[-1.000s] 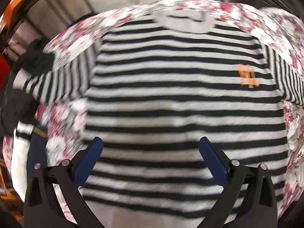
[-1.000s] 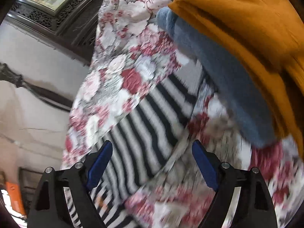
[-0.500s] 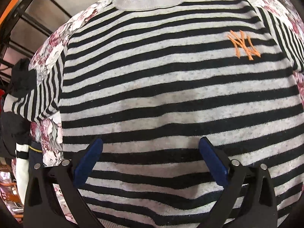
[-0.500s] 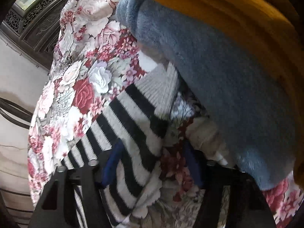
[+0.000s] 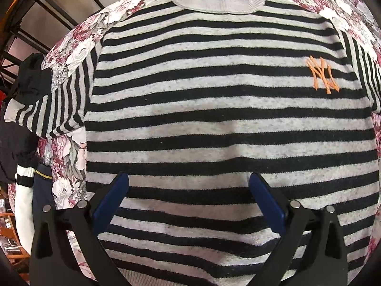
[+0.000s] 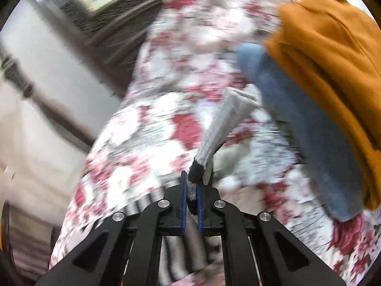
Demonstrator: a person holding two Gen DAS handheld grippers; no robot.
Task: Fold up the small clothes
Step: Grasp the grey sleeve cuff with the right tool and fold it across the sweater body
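Observation:
A grey-and-black striped sweater [image 5: 228, 119] with an orange logo lies flat, front up, on a flowered cloth [image 5: 71, 54]; its collar points away from me. My left gripper [image 5: 188, 186] hangs open over the lower middle of the sweater, nothing between its blue pads. In the right wrist view my right gripper [image 6: 191, 183] is shut on the sweater's sleeve [image 6: 228, 119]; the grey cuff sticks up past the fingertips and is lifted off the cloth. The other sleeve [image 5: 50, 109] lies spread out to the left.
Folded mustard-yellow cloth [image 6: 333, 59] and a blue fleece piece [image 6: 309, 131] lie stacked at the right of the flowered cloth [image 6: 166, 119]. Dark clothes and a white-cuffed garment [image 5: 23, 190] sit at the left edge. A dark metal rack [image 5: 35, 23] stands beyond.
The right gripper closed on the sleeve near its cuff and pulled it up and away from the blue fleece. The left gripper sank closer to the sweater, still open.

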